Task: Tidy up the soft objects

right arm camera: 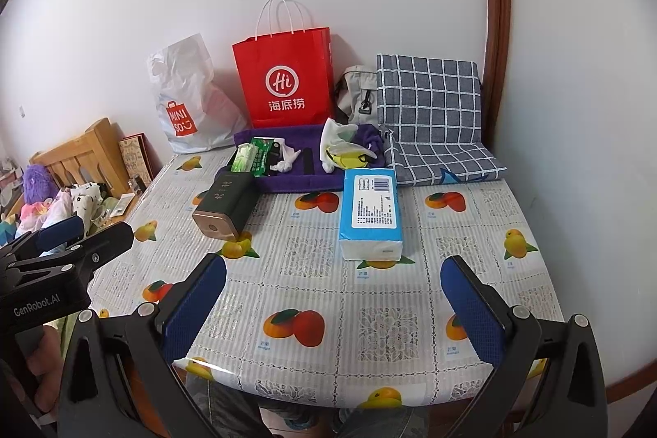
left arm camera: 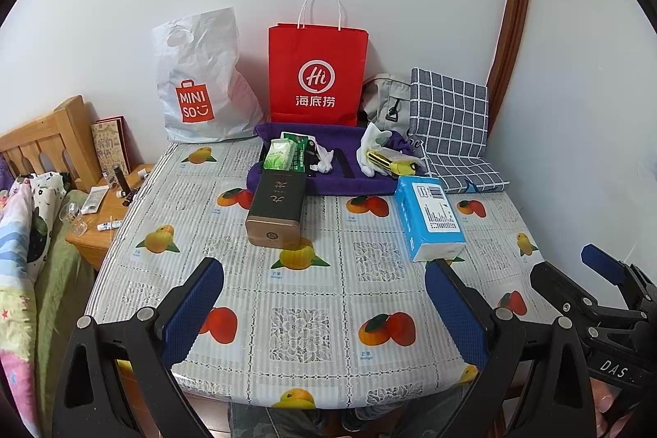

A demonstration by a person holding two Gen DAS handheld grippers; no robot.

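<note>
Left tongs [left arm camera: 324,308] wide apart, empty, above near bench [left arm camera: 312,274] edge. Right tongs [right arm camera: 333,308] likewise gaping, empty. Tissue pack [right arm camera: 369,214] ahead of right tongs. Purple towel [right arm camera: 287,183] farther back, partly hidden under clutter; small items there hard to identify.

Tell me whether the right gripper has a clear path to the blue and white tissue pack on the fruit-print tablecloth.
Probably yes. The right gripper is open and empty, and only bare fruit-print tablecloth lies between it and the blue and white tissue pack, which lies flat, apart from the dark rectangular tin.
</note>
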